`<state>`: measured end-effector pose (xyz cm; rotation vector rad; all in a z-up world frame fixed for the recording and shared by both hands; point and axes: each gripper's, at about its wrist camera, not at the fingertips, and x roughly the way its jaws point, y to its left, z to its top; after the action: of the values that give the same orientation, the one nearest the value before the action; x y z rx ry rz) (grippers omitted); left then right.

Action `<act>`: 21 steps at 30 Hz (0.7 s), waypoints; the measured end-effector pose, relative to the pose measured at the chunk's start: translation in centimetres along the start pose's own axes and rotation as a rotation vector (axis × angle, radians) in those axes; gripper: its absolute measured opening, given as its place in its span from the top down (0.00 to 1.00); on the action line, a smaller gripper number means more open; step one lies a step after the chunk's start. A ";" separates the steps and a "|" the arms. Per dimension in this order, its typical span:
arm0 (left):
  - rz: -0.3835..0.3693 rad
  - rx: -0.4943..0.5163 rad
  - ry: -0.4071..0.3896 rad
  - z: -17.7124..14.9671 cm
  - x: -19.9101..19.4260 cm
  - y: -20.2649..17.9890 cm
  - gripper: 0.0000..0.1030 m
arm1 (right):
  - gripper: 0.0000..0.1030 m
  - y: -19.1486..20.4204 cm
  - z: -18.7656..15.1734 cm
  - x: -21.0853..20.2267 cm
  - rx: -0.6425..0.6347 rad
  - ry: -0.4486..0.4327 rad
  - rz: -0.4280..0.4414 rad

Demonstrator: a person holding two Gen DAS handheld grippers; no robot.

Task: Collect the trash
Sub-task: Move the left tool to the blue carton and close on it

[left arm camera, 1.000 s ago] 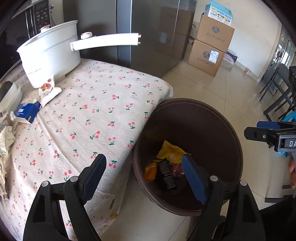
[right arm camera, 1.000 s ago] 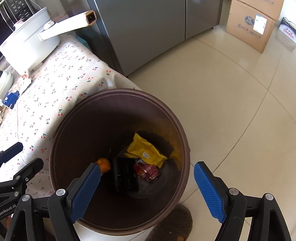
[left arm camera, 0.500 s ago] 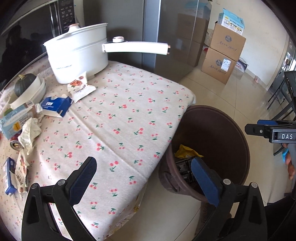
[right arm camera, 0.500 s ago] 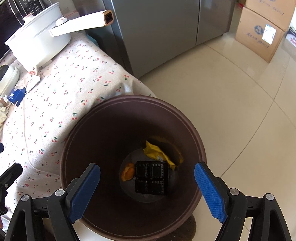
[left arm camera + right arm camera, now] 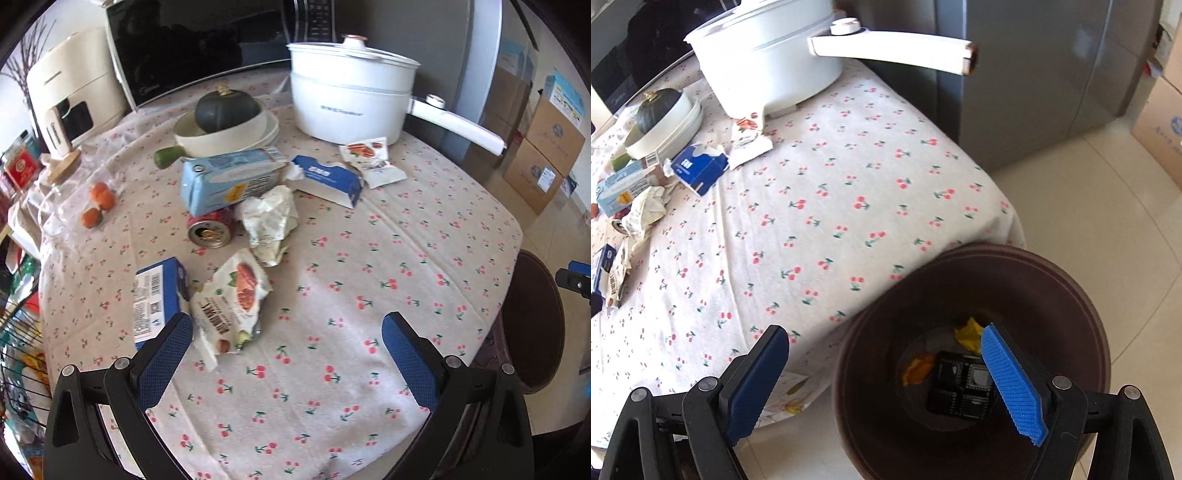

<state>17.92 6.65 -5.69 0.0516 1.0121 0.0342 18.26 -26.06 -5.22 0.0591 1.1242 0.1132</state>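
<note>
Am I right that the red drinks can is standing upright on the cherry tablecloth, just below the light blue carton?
Not quite. In the left wrist view the red drinks can is lying on its side, its opened top end facing the camera, not standing upright. The rest holds: it rests on the cherry tablecloth, just below the light blue carton.

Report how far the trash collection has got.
Done: a yellow wrapper, orange scrap and black plastic tray lie in the brown round bin. In hand: nothing; left gripper and right gripper are open. Left: crumpled paper, red can, light-blue carton, blue boxes, snack packets.
</note>
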 end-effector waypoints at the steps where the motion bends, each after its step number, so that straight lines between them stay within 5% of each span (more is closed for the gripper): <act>1: 0.015 -0.019 0.008 0.2 0.2 1.1 0.00 | 0.14 0.7 0.3 0.2 -0.010 0.000 0.004; 9: 0.123 -0.189 0.099 0.2 3.8 8.4 0.00 | 0.13 5.3 2.0 2.9 -0.044 0.036 0.033; 21: 0.053 -0.427 0.265 -0.5 10.7 13.2 0.00 | 0.12 9.8 3.0 6.5 -0.108 0.096 0.036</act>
<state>23.15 20.42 -14.25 -0.3236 1.2493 0.3112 23.13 -15.53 -8.75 -0.0226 1.2112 0.2101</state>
